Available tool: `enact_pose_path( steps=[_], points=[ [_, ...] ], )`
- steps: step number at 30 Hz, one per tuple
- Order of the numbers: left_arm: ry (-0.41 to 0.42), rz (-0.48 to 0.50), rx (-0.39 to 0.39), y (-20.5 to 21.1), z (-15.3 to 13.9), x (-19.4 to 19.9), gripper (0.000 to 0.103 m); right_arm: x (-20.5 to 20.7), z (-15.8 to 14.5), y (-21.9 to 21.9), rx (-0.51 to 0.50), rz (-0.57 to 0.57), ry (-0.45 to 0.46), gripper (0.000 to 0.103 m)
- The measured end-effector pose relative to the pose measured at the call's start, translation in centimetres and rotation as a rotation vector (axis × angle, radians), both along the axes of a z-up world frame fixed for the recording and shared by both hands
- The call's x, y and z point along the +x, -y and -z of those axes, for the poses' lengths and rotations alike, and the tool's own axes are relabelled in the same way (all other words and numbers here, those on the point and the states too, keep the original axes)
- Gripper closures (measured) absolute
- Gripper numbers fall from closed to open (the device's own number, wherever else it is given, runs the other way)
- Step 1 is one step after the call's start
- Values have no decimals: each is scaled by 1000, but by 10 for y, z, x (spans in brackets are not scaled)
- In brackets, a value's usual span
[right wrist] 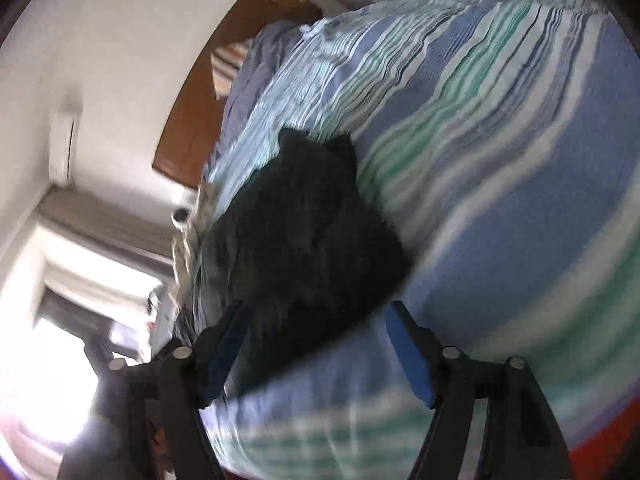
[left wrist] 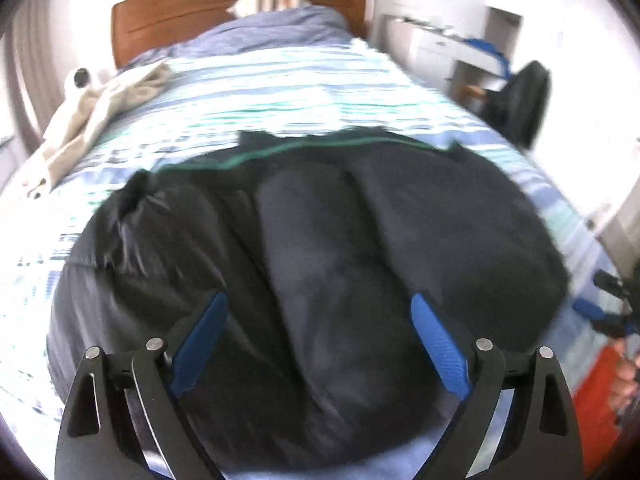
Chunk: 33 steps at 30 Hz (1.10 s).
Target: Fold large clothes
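The dark jacket (left wrist: pixel 320 260) is smeared by motion blur, its near hem hidden behind the left gripper (left wrist: pixel 320 340). The right gripper (left wrist: pixel 612 312) is cut off at the picture's edge there. The striped bedspread (right wrist: pixel 500 160) blurs too.

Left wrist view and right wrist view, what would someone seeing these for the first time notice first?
A big dark jacket lies spread across the striped bedspread, filling the middle of the left wrist view. The left gripper hangs open over it. A beige garment lies crumpled at the bed's left edge, before the wooden headboard.
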<state>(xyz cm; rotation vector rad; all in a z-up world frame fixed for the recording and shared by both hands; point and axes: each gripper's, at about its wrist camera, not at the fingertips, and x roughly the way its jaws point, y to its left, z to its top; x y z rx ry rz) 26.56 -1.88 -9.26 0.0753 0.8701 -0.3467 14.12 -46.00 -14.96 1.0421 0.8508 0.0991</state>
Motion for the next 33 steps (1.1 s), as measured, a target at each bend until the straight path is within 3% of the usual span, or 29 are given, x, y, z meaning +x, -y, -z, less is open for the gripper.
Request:
enact_pose_path(
  steps=[1,5,7,9,13,16,19,23,26,27,28,29,31,33],
  points=[
    [-16,-2,3,2,6,5,11,10,8,1,40,-9,-81,27],
    [-54,3,54,17,42,13,10,16,4,-13,129,-39,-25,25],
    [-37,-14,36,13,53,10,6,24,19,-20,166,26,-91,25],
    [-33,-21,38,14,58,9,5,29,27,-29,143,75,-127,25],
    [-64,-16,38,15,53,9,5,32,16,-43,31,38,-88,24],
    [-94,-21,41,13,44,11,8,22,16,-39,51,37,-63,26],
    [-79,-4,-17,10,28,4,7,27,19,-31,77,53,-72,26],
    [-82,13,25,10,51,5,5,62,17,-39,60,108,-73,18],
    [-73,16,32,13,55,4,4,69,26,-49,3,172,-67,18],
    [-75,16,34,14,54,4,4,67,25,-51,-5,196,-57,20],
    [-75,18,35,14,54,3,4,63,21,-53,10,196,-27,37],
    [-77,20,34,13,55,3,4,59,17,-52,37,189,8,66],
    [-91,27,40,13,54,4,4,48,-4,-56,10,164,80,75],
    [-137,36,62,13,45,9,8,42,-35,-64,-73,110,158,76]
  ],
)
